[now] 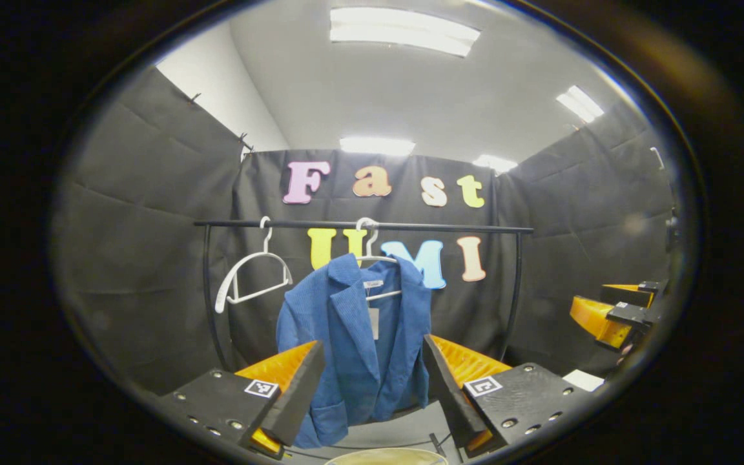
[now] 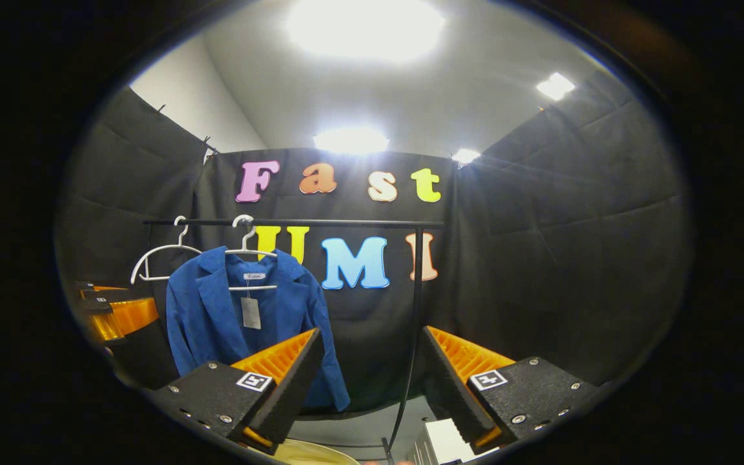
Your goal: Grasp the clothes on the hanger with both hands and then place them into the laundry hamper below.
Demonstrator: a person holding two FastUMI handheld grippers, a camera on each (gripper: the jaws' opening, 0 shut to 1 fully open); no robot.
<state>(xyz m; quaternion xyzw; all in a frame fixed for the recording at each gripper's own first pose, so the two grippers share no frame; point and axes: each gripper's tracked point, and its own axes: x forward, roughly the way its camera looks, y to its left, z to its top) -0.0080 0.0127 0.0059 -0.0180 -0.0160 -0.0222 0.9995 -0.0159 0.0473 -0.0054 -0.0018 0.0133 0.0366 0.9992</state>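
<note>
A blue jacket [image 1: 352,336] hangs on a white hanger [image 1: 372,258] from a black rail [image 1: 449,227], facing me. In the left gripper view my left gripper [image 1: 372,381] is open in front of the jacket's lower half, a little short of the cloth. In the right gripper view the jacket [image 2: 204,323] hangs to the left, and my right gripper [image 2: 372,374] is open with nothing between its fingers, off to the jacket's right. The pale rim of the laundry hamper [image 1: 388,457] peeks in below the jacket.
An empty white hanger [image 1: 249,278] hangs on the rail left of the jacket. The rail's black upright [image 2: 411,349] stands just beyond my right gripper. A white object [image 2: 443,442] lies low near the hamper rim [image 2: 310,453]. Black cloth walls close in on all sides.
</note>
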